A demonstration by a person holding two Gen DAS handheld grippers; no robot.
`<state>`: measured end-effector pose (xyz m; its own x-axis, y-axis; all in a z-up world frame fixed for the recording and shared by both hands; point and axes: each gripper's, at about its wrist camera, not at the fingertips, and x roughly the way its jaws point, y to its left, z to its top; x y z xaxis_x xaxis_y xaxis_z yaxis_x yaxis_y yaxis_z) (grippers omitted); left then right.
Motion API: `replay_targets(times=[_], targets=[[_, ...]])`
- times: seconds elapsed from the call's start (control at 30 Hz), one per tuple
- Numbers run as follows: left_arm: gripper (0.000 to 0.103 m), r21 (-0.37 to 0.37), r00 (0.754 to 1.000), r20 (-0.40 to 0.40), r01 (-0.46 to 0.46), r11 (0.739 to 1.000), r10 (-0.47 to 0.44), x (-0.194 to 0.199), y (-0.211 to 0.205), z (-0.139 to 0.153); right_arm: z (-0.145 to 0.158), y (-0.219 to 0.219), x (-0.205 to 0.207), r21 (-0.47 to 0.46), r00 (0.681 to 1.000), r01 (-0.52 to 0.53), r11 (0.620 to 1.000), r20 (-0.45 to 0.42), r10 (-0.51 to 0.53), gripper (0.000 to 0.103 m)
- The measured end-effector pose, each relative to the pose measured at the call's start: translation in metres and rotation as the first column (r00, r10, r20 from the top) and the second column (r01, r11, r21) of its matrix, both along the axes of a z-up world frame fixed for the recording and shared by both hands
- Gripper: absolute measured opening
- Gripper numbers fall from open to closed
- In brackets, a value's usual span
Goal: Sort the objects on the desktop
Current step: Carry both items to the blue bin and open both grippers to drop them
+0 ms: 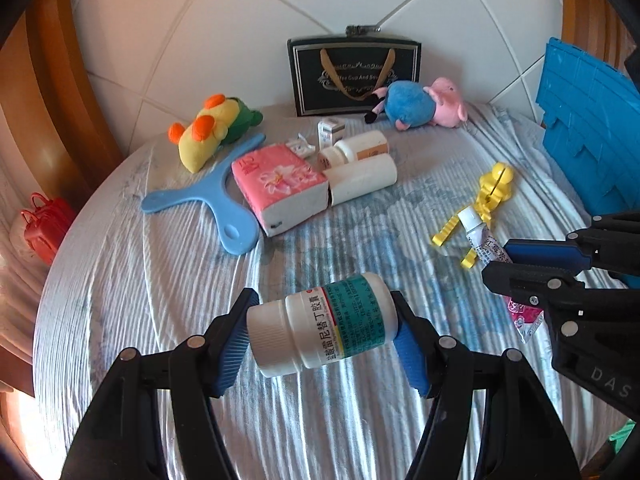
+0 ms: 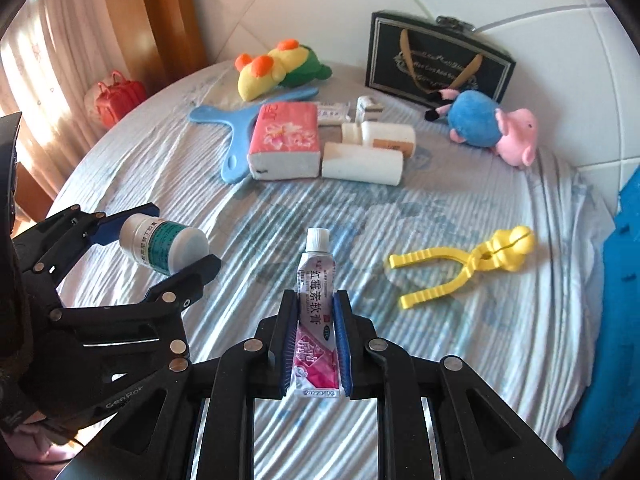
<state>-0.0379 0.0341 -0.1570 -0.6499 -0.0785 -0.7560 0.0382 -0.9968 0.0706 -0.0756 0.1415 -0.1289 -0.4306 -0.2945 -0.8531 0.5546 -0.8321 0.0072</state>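
Note:
My left gripper [image 1: 324, 336] is shut on a white medicine bottle [image 1: 322, 330] with a green label, gripped end to end and lifted above the striped cloth. The same bottle [image 2: 164, 248] and left gripper [image 2: 160, 236] show at the left of the right wrist view. My right gripper [image 2: 318, 344] is shut on a pink and white ointment tube [image 2: 316, 312], cap pointing away, also held above the cloth. That tube [image 1: 486, 248] and the right gripper [image 1: 520, 262] appear at the right edge of the left wrist view.
On the cloth [image 2: 400, 216] lie a pink tissue pack [image 2: 286, 140], two white bottles [image 2: 362, 166], small boxes [image 2: 370, 110], a blue hanger-like piece [image 2: 236, 124], a yellow clip toy [image 2: 468, 264], two plush toys [image 2: 276, 68], a black gift bag [image 2: 438, 60]. A blue crate [image 1: 592, 128] stands right.

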Motion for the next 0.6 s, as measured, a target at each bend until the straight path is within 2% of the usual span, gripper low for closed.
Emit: replay_targets(times=[0.13, 0.3, 0.47, 0.6], targets=[[0.064, -0.008, 0.995, -0.091, 0.04, 0.999, -0.041, 0.013, 0.027, 0.036, 0.04, 0.037, 0.02, -0.047, 0.993, 0.062, 0.997, -0.094, -0.066, 0.018], [0.064, -0.017, 0.974, -0.196, 0.11, 0.994, -0.112, 0.02, 0.074, 0.078, 0.087, 0.09, 0.042, -0.088, 0.962, 0.151, 0.985, -0.215, -0.167, 0.018], [0.064, -0.012, 0.943, -0.275, 0.191, 0.982, -0.187, 0.023, 0.129, 0.114, 0.132, 0.155, 0.058, -0.14, 0.906, 0.253, 0.957, -0.314, -0.285, 0.018], [0.064, -0.008, 0.909, -0.335, 0.26, 0.965, -0.248, 0.022, 0.179, 0.144, 0.17, 0.209, 0.074, -0.195, 0.838, 0.329, 0.924, -0.392, -0.381, 0.018]])
